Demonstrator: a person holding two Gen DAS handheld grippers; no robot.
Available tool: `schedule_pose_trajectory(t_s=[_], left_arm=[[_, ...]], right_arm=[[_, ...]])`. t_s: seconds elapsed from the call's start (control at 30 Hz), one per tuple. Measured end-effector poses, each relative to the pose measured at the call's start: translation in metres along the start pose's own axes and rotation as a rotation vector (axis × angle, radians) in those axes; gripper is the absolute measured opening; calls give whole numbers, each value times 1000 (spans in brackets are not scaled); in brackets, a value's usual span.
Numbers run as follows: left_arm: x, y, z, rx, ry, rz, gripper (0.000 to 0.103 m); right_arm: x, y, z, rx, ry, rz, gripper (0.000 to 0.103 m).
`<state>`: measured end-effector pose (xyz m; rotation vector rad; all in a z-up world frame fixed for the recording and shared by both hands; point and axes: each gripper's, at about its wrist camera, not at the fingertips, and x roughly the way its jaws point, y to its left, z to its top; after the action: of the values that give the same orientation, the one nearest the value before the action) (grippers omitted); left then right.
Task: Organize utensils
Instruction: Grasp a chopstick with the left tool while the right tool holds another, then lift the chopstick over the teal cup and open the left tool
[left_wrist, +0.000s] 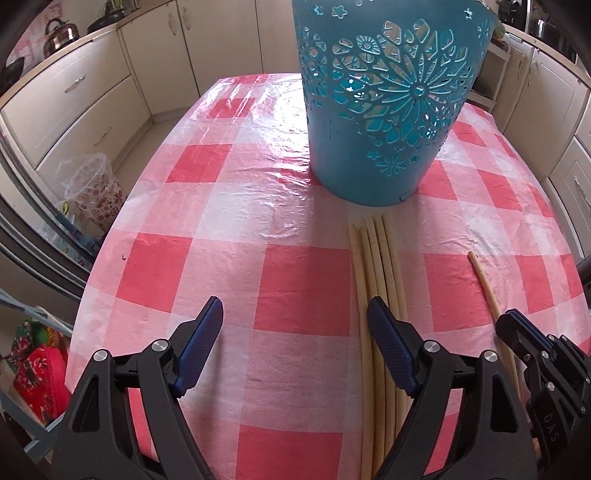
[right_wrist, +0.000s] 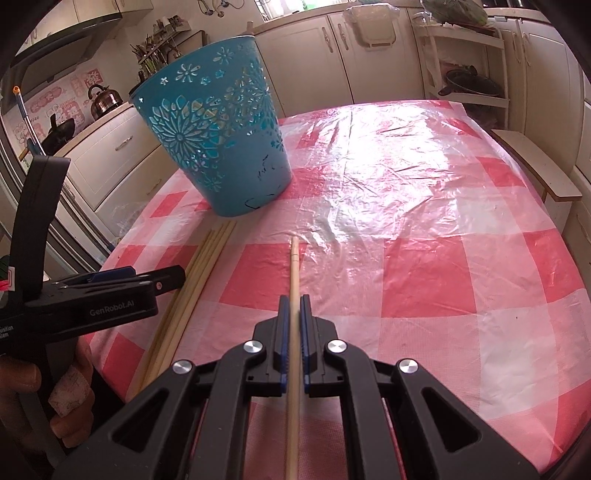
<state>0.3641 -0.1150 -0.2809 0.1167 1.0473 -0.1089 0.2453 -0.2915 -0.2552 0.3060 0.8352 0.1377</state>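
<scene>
Right gripper (right_wrist: 294, 310) jaws clamp one chopstick (right_wrist: 294, 266); left gripper (left_wrist: 295, 314) jaws gape beside the bundle (left_wrist: 380, 258).

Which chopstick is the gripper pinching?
The lone chopstick, lying apart to the right of the others. The right gripper is shut on it. The bundle of chopsticks lies untouched together near the blue basket.

One blue basket (left_wrist: 373, 122) stands far on the table. Five chopsticks (left_wrist: 373, 258) lie side by side in a bundle just near of it. One more chopstick (right_wrist: 294, 266) sits apart to the right, which makes six chopsticks in all. Two grippers are in view: the left gripper (left_wrist: 295, 314) and the right gripper (right_wrist: 294, 306).
</scene>
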Motion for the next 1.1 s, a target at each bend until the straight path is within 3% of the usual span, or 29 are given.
schedule_pose_trajectory(t_s=[0.13,0.23,0.33,0.4,0.43,0.5,0.73,0.87,1.1], left_arm=[[2,0,1,8,11,15,75],[5,-1,3,16,15,0,66],[6,-5,9,30,18,-30,48],[6,-6,14,46,24,-52,19],[6,-6,16,46,34,-73,16],[7,-2,19,35,50,-95,14],[14,-4,28,69,67,-57,18],[13,-6,27,93,45,-62,6],[5,-1,16,106,15,-80,5]], right_arm=[[-1,-2,0,10,2,12,6],[-1,-1,0,6,0,9,6],[0,-2,0,8,-3,10,6],[0,-2,0,13,-5,12,6],[0,-2,0,13,-5,12,6],[0,-2,0,11,-7,10,6],[1,-1,0,2,-18,-1,6],[2,-2,2,11,-17,3,7],[7,4,8,-21,-2,-17,7]])
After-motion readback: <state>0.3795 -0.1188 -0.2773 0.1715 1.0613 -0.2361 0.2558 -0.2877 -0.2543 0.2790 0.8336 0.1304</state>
